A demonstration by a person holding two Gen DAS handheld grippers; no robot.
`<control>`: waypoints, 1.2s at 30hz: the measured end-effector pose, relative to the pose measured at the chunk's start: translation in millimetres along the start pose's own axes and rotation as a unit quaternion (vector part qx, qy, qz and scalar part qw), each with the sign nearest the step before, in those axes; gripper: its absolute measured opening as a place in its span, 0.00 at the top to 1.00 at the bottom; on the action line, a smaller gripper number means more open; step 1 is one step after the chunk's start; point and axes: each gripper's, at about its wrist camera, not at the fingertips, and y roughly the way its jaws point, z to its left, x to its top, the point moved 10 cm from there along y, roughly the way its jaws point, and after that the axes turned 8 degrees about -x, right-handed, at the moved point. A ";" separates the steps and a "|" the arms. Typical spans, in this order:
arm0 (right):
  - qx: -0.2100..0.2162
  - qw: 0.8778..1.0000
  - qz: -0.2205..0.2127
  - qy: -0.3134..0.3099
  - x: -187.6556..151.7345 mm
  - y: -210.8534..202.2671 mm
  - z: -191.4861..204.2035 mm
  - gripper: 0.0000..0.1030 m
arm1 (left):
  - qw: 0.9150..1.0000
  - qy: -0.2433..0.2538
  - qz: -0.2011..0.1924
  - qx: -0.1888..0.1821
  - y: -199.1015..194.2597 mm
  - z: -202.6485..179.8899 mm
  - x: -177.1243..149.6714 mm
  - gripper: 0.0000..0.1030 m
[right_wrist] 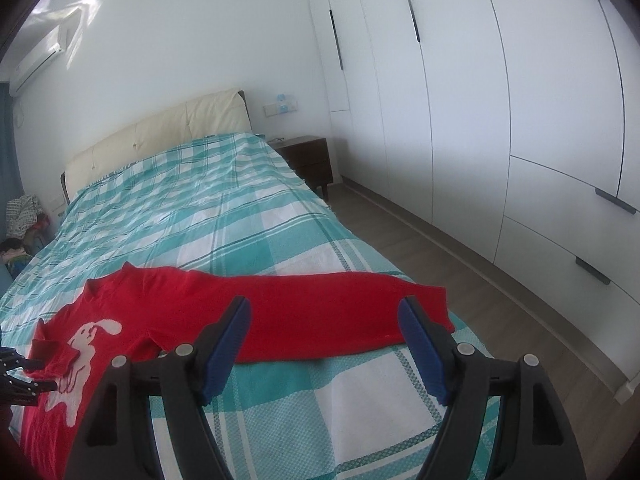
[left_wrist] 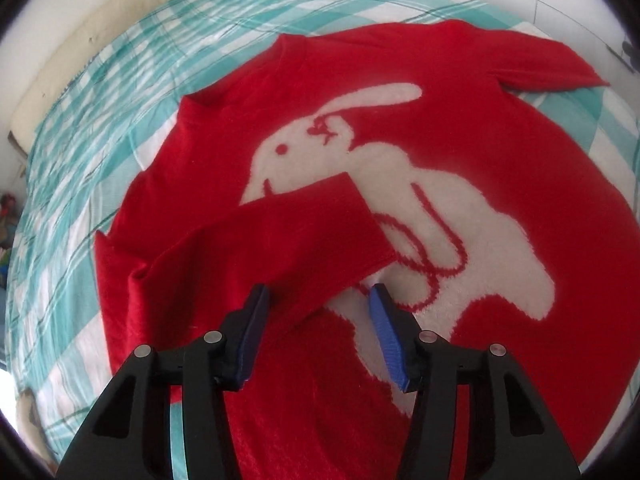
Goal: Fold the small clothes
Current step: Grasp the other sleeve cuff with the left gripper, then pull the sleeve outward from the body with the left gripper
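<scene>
Sweater point(left_wrist: 460, 208) just beyond open left hand-held gripper point(left_wrist: 318, 294).

Left gripper point(left_wrist: 318, 294) and right gripper point(right_wrist: 325, 308), both jaws apart.

red sweater point(left_wrist: 460, 128) hem cut off below, bedside clutter point(right_wrist: 22, 216) indistinct

Our left tool point(left_wrist: 318, 294) is a matte black frame of two angled arms with triangular cut-outs. Round silver pivot pins sit at its joints, and each finger carries a ribbed blue pad point(left_wrist: 386, 330). Our right tool point(right_wrist: 325, 307) is built alike: black arms, silver pins, blue ridged pads point(right_wrist: 418, 346).
</scene>
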 end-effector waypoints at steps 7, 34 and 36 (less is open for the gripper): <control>-0.003 1.000 0.002 -0.024 -3.1 2.8 9.6 0.27 | 0.991 -0.107 -0.057 -0.054 -15.9 27.2 13.7 0.97; -0.002 0.995 0.012 -0.095 -21.7 8.1 43.3 0.27 | 0.720 -0.658 -0.171 0.140 -125.6 299.4 -324.0 0.97; -0.004 0.995 0.009 -0.100 -22.3 7.6 45.1 0.27 | 0.705 -0.677 -0.165 0.135 -122.8 301.2 -335.8 0.97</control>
